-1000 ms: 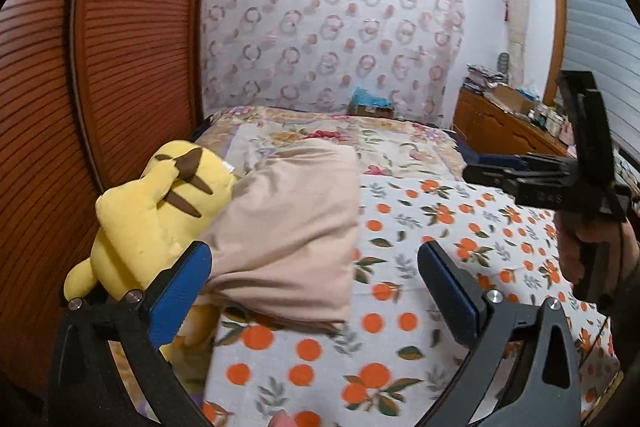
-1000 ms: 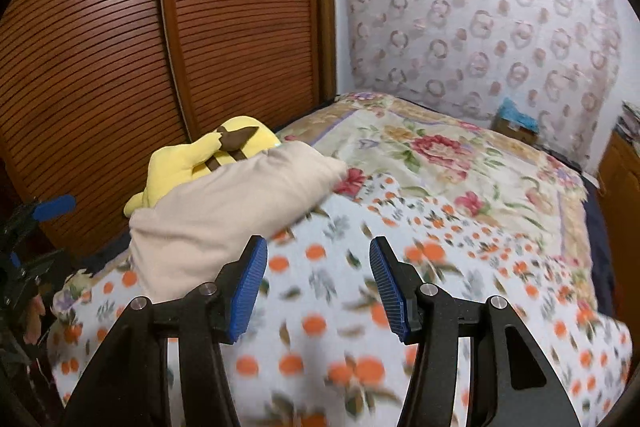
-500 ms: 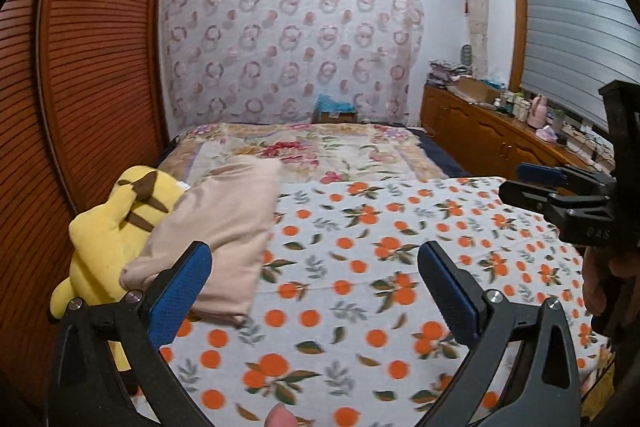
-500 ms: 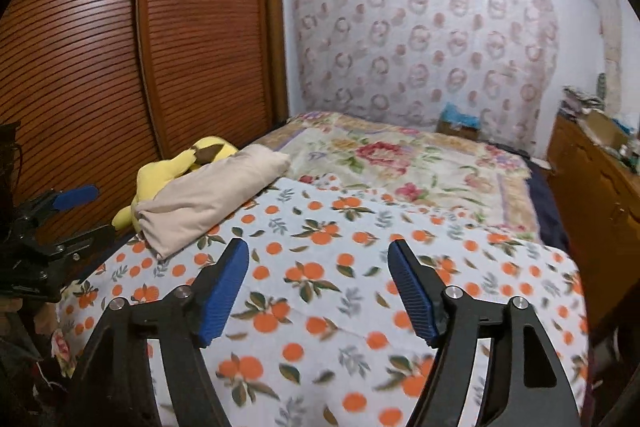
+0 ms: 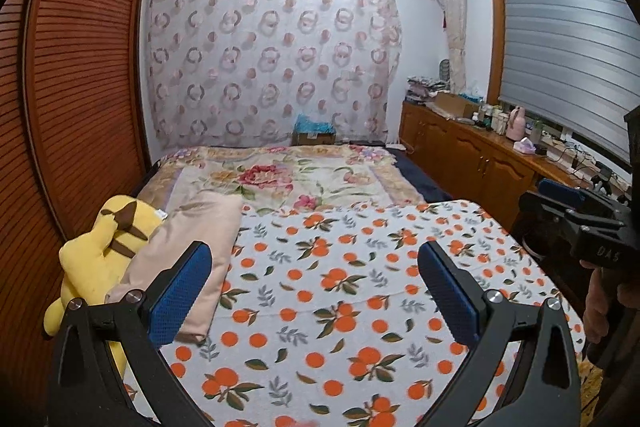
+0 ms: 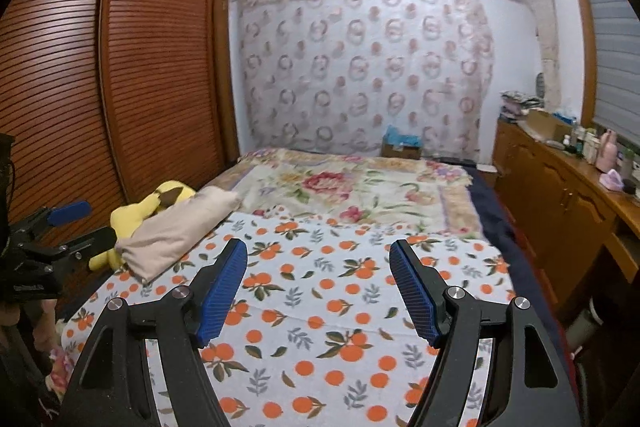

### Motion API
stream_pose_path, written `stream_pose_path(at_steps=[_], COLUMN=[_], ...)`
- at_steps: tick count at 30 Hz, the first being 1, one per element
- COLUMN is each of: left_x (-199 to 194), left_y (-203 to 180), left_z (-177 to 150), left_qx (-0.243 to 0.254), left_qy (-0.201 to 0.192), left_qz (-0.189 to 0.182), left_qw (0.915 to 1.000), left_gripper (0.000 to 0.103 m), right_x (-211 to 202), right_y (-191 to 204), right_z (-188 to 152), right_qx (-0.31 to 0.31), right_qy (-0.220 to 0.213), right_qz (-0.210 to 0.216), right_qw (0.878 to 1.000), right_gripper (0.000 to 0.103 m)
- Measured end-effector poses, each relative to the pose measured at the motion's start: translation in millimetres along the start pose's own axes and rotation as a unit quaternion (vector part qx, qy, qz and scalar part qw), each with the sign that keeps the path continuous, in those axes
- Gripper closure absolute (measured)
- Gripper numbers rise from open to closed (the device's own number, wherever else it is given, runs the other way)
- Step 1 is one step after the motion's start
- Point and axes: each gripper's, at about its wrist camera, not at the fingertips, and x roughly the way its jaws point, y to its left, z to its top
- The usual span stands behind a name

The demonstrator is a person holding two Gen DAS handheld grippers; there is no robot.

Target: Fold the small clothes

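The bed fills both views, its orange-print sheet [image 5: 340, 291] spread bare and flat with a floral blanket [image 5: 280, 179] beyond it. At the sheet's left edge lies the folded beige garment [image 5: 188, 247] — a tidy flat packet leaning against the yellow plush toy [image 5: 100, 259] by the wooden wardrobe [image 6: 120, 87]. Judging by that, one piece looks finished and set aside; no other unfolded clothes show on the sheet, so what is left cannot be told.

A second ago both cameras sat close over the garment, which loomed large; now they have pulled back and up — the whole room shows and the packet is small and well apart from both tools. The left gripper [image 5: 316, 295] has its jaws spread wide, empty. The right gripper [image 6: 320, 291] was narrower then; its jaws are now spread too, nothing between them.
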Motion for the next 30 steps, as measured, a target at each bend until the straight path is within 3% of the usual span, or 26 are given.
stream_pose_path(at_steps=[15, 30], left_x=[-4.4, -3.5], left_y=[-8.0, -1.9], left_z=[2.0, -2.9], left_qx=[0.007, 0.007], left_qy=[-0.004, -0.001], left_qz=[0.003, 0.007], left_qw=[1.0, 0.9999], left_gripper=[0.0, 0.0], right_x=[2.5, 1.7], right_y=[12.0, -1.0], right_z=[-12.4, -10.3], right_qx=[0.01, 0.011], right_qy=[-0.011, -0.012], right_qz=[-0.028, -0.026], right_qw=[0.999, 1.0], right_gripper=[0.028, 0.028])
